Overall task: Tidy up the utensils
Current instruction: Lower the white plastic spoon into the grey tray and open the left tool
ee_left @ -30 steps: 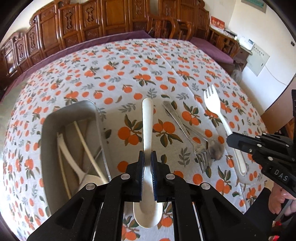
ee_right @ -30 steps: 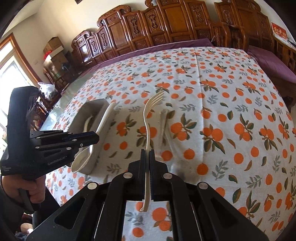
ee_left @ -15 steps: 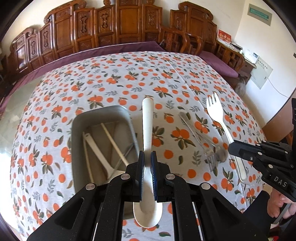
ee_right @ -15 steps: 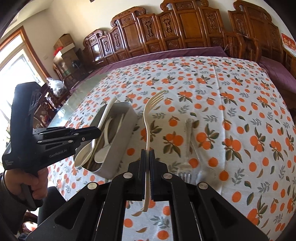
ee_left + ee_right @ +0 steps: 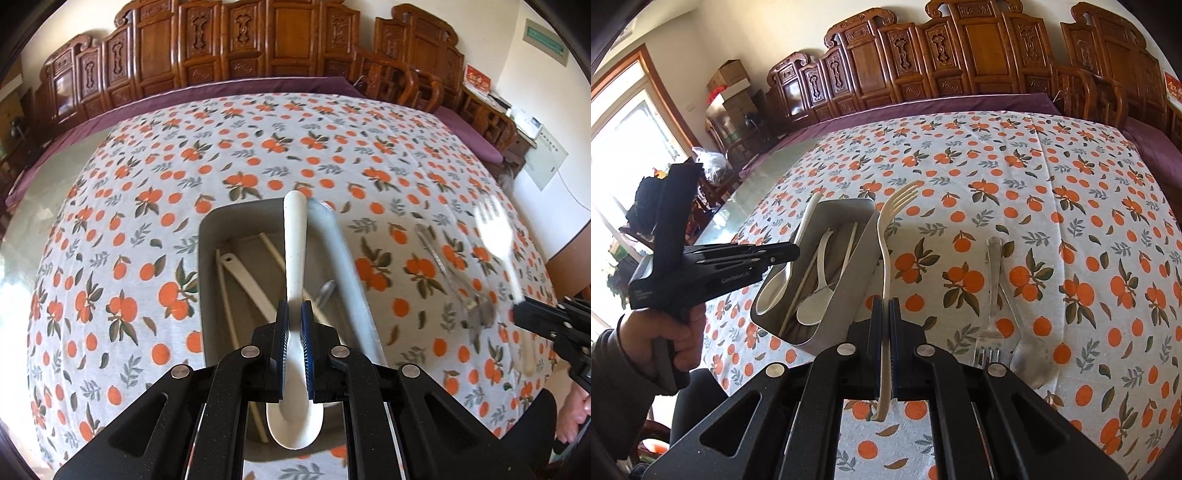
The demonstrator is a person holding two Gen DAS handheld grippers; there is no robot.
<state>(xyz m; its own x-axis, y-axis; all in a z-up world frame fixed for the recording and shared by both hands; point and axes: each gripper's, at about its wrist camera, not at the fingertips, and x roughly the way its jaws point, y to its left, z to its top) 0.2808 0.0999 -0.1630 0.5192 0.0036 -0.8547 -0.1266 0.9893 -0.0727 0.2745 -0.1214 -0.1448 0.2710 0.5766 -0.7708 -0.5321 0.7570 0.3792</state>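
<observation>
My left gripper (image 5: 294, 310) is shut on a white spoon (image 5: 295, 240), handle forward and bowl toward the camera. The spoon hangs over the right part of a grey metal tray (image 5: 236, 207) that holds a white spoon, chopsticks and a metal utensil. My right gripper (image 5: 885, 306) is shut on a white fork (image 5: 884, 243), tines forward, just right of the tray (image 5: 846, 317). In the right wrist view the left gripper (image 5: 792, 253) holds its spoon (image 5: 774, 288) above the tray's left side. The right gripper (image 5: 532, 314) and its blurred fork (image 5: 495, 225) show at the left wrist view's right edge.
A metal fork (image 5: 991, 295) and a metal spoon (image 5: 1030, 354) lie crossed on the orange-print tablecloth (image 5: 1071, 221), right of the tray. Carved wooden chairs (image 5: 960, 55) line the table's far side. A person's hand (image 5: 679, 332) grips the left handle.
My left gripper carried the white spoon leftward, from beside the tray to over it. My right gripper rose a little with the fork and came closer to the tray's right wall.
</observation>
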